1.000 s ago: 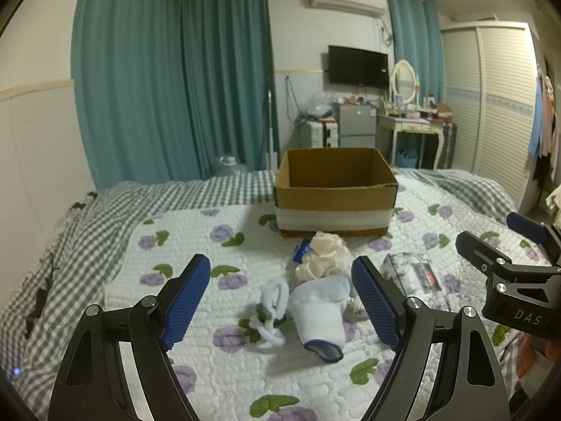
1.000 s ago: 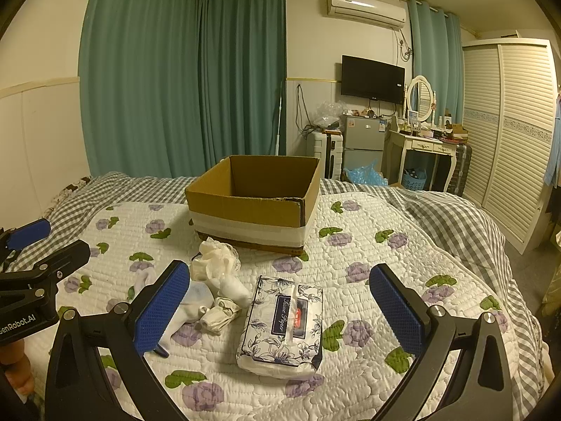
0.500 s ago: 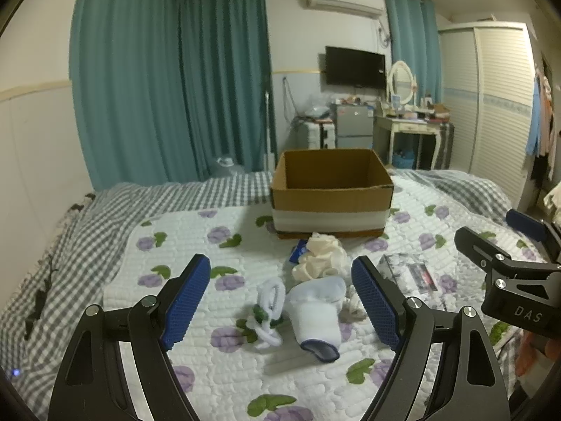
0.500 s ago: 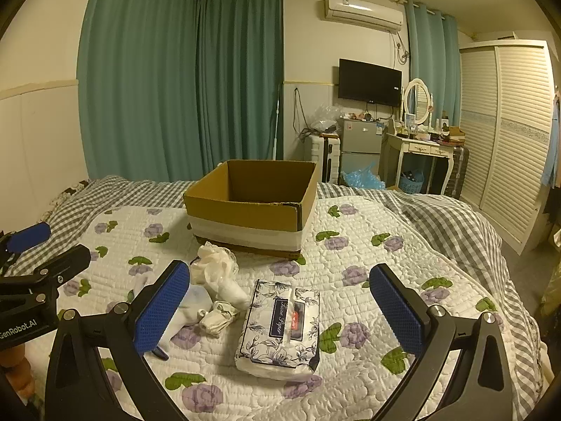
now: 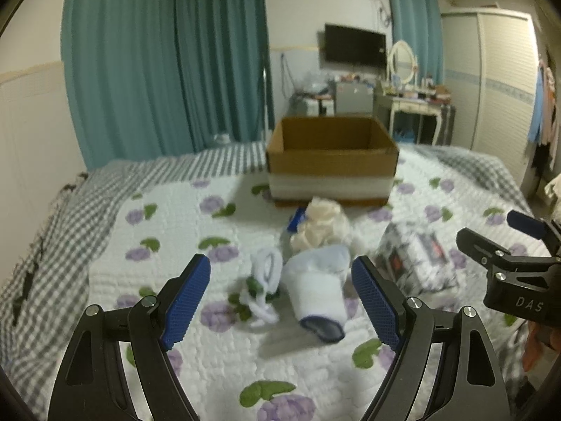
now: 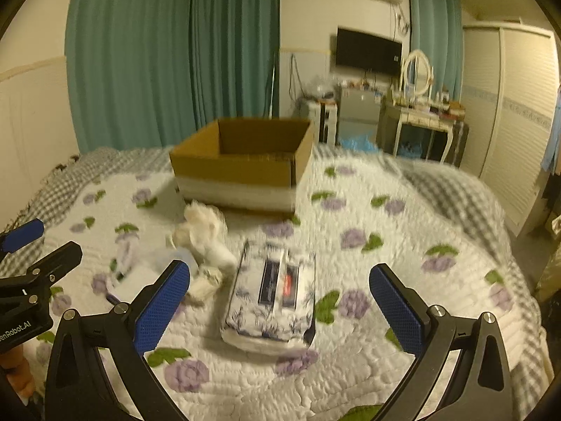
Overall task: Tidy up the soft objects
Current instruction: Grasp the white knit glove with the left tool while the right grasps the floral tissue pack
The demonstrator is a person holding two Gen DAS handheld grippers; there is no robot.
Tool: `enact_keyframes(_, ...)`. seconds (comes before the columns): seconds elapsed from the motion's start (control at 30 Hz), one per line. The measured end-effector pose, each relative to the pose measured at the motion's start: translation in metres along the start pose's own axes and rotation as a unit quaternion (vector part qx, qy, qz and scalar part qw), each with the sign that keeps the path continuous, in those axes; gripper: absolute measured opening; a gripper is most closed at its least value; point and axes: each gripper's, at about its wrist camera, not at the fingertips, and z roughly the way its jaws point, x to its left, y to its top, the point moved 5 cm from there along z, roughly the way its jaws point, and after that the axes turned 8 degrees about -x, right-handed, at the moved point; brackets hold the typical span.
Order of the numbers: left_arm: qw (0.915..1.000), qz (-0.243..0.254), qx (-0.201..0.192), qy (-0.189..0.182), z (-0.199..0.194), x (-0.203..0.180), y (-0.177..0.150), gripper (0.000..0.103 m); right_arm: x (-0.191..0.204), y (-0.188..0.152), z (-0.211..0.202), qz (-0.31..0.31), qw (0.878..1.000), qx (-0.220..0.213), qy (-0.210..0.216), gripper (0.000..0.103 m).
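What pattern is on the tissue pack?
Dark blue floral print on white tissue pack, clearest in the right wrist view.

Bed (image 5: 105, 182), floral quilt (image 6: 385, 245) over gingham sheet: cardboard box (image 5: 331, 161) at back; nearer, cream pouf (image 5: 324, 231), white sock (image 5: 317, 291), tissue pack (image 6: 273, 291).

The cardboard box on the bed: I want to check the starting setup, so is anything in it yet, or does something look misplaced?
No soft item shows inside the cardboard box; its floor is hidden. The cream pouf, rolled white sock, white loop and tissue pack all lie loose on the quilt in front of it. Both grippers, left and right, are open.
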Motion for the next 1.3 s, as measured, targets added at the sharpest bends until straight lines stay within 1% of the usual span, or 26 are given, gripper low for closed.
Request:
enact_keyframes(0.17,0.9994,-0.01,0.03,-0.012,0.017,-0.001,-0.02,0.084,0.006,-0.022,0.029,-0.008,0.999,0.049,0.0,0.103)
enact_keyframes(0.27,0.9985,-0.01,0.05,-0.022,0.028,-0.001,-0.031,0.084,0.006,-0.034,0.046,-0.007,0.997,0.077,-0.009,0.103)
enact_keyframes(0.43,0.9951,-0.006,0.087,-0.045,0.046,-0.007,-0.049,0.084,0.0,-0.044,0.068,0.012,0.994,0.111,-0.019,0.103)
enact_keyframes(0.53,0.9943,0.0,0.092,-0.054,0.052,-0.011,-0.052,0.084,-0.002,-0.051,0.081,0.025,0.99,0.135,-0.013,0.101)
enact_keyframes(0.67,0.9946,0.005,0.081,-0.065,0.06,-0.015,-0.044,0.083,-0.003,-0.058,0.098,0.048,0.986,0.161,0.006,0.101)
enact_keyframes(0.73,0.9947,0.01,0.081,-0.062,0.067,-0.018,-0.04,0.083,-0.002,-0.06,0.105,0.052,0.984,0.172,0.013,0.098)
enact_keyframes(0.77,0.9946,0.012,0.082,-0.062,0.071,-0.018,-0.04,0.083,0.001,-0.061,0.107,0.052,0.983,0.176,0.024,0.091)
enact_keyframes(0.8,0.9943,0.014,0.084,-0.066,0.075,-0.02,-0.04,0.083,0.004,-0.063,0.108,0.049,0.982,0.181,0.029,0.088)
enact_keyframes(0.87,0.9933,0.018,0.088,-0.073,0.082,-0.025,-0.043,0.081,0.006,-0.065,0.109,0.039,0.982,0.184,0.025,0.086)
enact_keyframes(0.93,0.9922,0.024,0.099,-0.072,0.091,-0.028,-0.049,0.08,0.005,-0.064,0.108,0.045,0.982,0.181,0.027,0.084)
enact_keyframes(1.0,0.9913,0.03,0.104,-0.076,0.096,-0.031,-0.054,0.061,0.003,-0.063,0.106,0.054,0.982,0.18,0.031,0.082)
enact_keyframes(1.03,0.9909,0.036,0.105,-0.076,0.098,-0.032,-0.056,0.054,0.002,-0.063,0.105,0.055,0.982,0.178,0.032,0.082)
enact_keyframes(1.1,0.9899,0.047,0.112,-0.073,0.1,-0.033,-0.06,0.046,0.003,-0.061,0.102,0.052,0.983,0.173,0.03,0.081)
enact_keyframes(1.17,0.9901,0.053,0.107,-0.075,0.098,-0.032,-0.06,0.04,0.006,-0.059,0.099,0.046,0.984,0.167,0.03,0.08)
enact_keyframes(1.3,0.9906,0.073,0.092,-0.071,0.086,-0.03,-0.057,0.036,0.01,-0.053,0.089,0.037,0.987,0.151,0.033,0.079)
